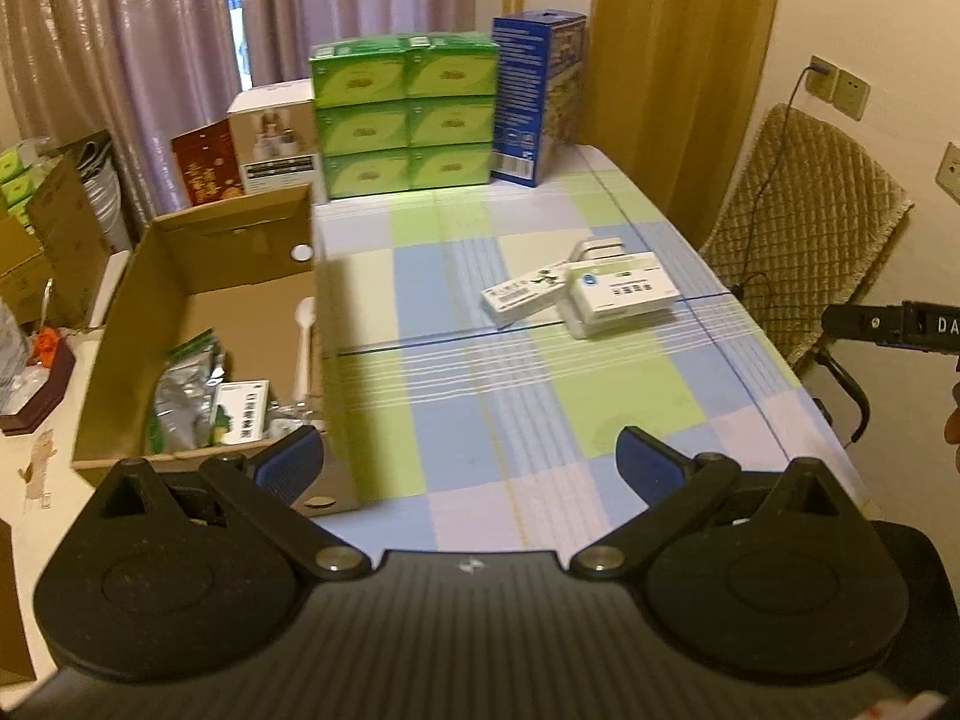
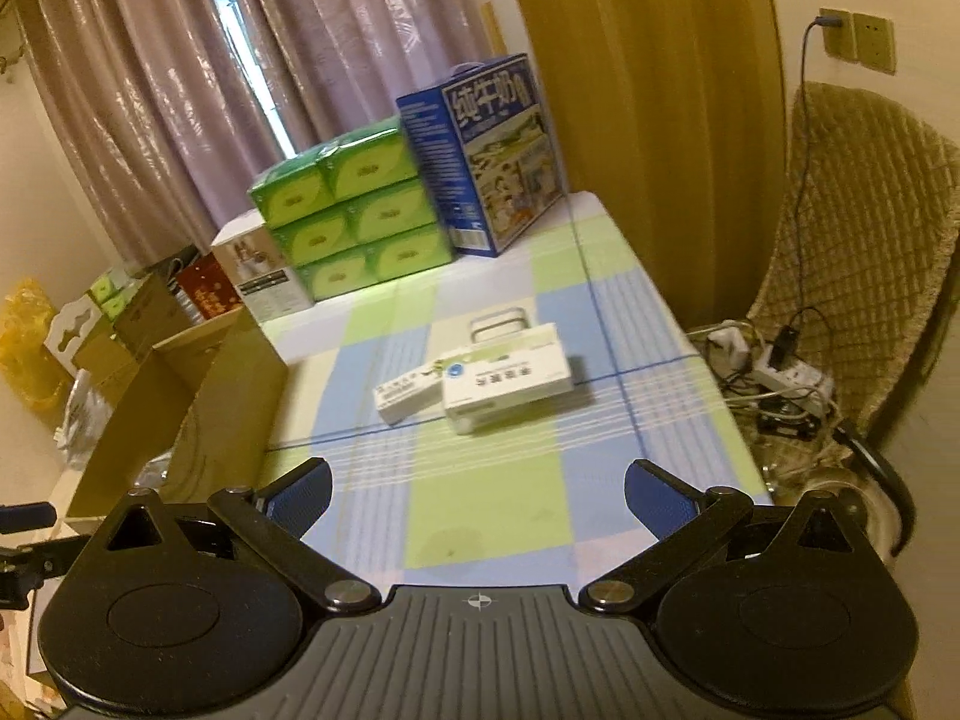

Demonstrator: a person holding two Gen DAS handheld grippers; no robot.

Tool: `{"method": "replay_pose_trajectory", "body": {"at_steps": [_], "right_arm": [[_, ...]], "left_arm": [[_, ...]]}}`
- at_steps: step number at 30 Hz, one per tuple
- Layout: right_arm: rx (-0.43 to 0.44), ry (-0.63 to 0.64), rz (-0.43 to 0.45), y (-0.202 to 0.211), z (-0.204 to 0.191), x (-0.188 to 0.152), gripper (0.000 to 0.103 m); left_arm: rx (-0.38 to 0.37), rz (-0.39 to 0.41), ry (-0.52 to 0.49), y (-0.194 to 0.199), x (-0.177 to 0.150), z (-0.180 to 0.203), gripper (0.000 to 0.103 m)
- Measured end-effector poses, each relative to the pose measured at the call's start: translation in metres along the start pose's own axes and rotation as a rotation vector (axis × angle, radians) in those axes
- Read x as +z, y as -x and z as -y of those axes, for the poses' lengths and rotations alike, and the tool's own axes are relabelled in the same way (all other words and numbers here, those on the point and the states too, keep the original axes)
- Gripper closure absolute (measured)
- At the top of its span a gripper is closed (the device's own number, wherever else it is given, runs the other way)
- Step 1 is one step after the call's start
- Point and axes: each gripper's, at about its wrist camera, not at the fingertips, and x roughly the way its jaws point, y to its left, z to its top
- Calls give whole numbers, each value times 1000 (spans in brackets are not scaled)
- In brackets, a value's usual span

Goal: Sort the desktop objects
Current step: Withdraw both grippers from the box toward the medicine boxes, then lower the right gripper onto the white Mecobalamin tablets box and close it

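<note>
Tongs (image 1: 470,459) (image 2: 478,495) gape empty; cardboard box (image 1: 180,276) flanks medicine boxes (image 1: 621,294).

Mauve curtains (image 1: 120,60), padded chair (image 1: 804,210), seemingly dim

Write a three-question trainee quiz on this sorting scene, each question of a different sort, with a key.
1. True or false: the left gripper is holding a medicine box.
2. Multiple choice: where is the white spoon? A) on the checked tablecloth B) inside the cardboard box C) on the chair
3. Fill in: the small white boxes left on the tablecloth lie in front of the stack of ______ tissue packs.

Key
1. False: both it and the right gripper are open, with nothing between the fingers.
2. B: it leans against the box's right wall.
3. green
</note>
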Motion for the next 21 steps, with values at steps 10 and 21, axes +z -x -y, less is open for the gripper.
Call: {"method": "replay_pose_trajectory", "body": {"at_steps": [10, 21], "right_arm": [[-35, 68, 3, 7, 15, 12, 2], [3, 503, -83, -62, 9, 23, 2]], "left_arm": [[-67, -20, -79, -17, 6, 26, 1], [-128, -95, -169, -83, 26, 36, 1]]}}
